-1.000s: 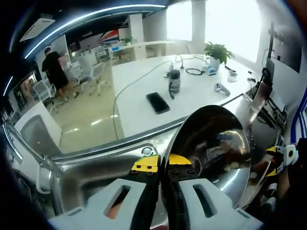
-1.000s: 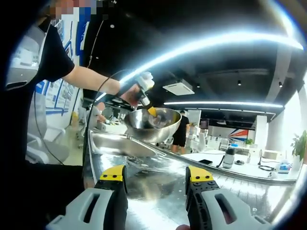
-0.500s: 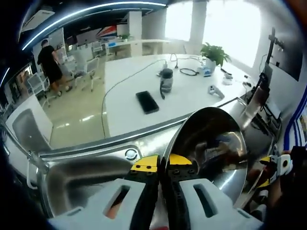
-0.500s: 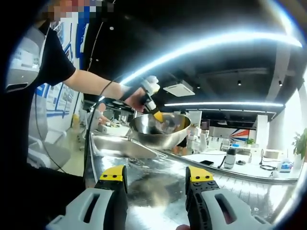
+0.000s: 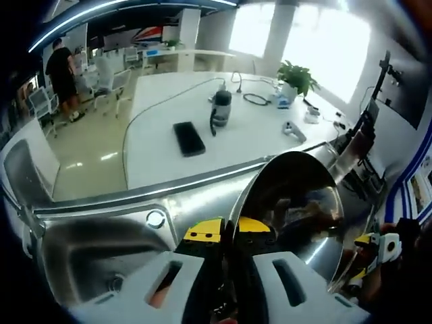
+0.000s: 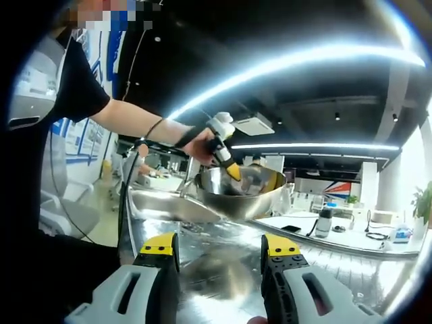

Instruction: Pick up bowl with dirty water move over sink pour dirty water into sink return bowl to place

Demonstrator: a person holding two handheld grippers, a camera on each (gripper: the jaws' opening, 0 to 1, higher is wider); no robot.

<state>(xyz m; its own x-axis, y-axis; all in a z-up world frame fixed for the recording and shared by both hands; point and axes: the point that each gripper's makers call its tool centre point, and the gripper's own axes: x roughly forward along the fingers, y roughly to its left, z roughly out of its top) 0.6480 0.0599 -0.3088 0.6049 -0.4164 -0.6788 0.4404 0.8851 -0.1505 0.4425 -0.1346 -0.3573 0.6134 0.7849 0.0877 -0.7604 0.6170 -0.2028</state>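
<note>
Over the steel counter (image 6: 223, 270), my left gripper (image 5: 227, 233) has its jaws pinched tight on the rim of one steel bowl (image 5: 293, 212), w/ the yellow tips nearly meeting on either side of the metal. From the left gripper view the bowl sits tilted, its open side facing right, near the sink basin (image 5: 88, 253), which lies at the counter's left end w/ one round drain fitting at the basin's far edge. I can't tell whether any water is in the bowl.

From the right gripper view I see that same bowl (image 6: 239, 192) held up above the counter, w/ the person's hand (image 6: 202, 143) on the left gripper (image 6: 231, 169) at its rim. My right gripper (image 6: 220, 253) hangs low over the counter, jaws spread wide apart, nothing between them.

Beyond the counter's far edge is one white table (image 5: 169, 108) carrying 1 black phone (image 5: 189, 138), 1 dark bottle (image 5: 219, 108), 1 potted plant (image 5: 297, 75) at its far corner and a cable across the top. One person (image 5: 59, 67) in black stands far off by the chairs.
</note>
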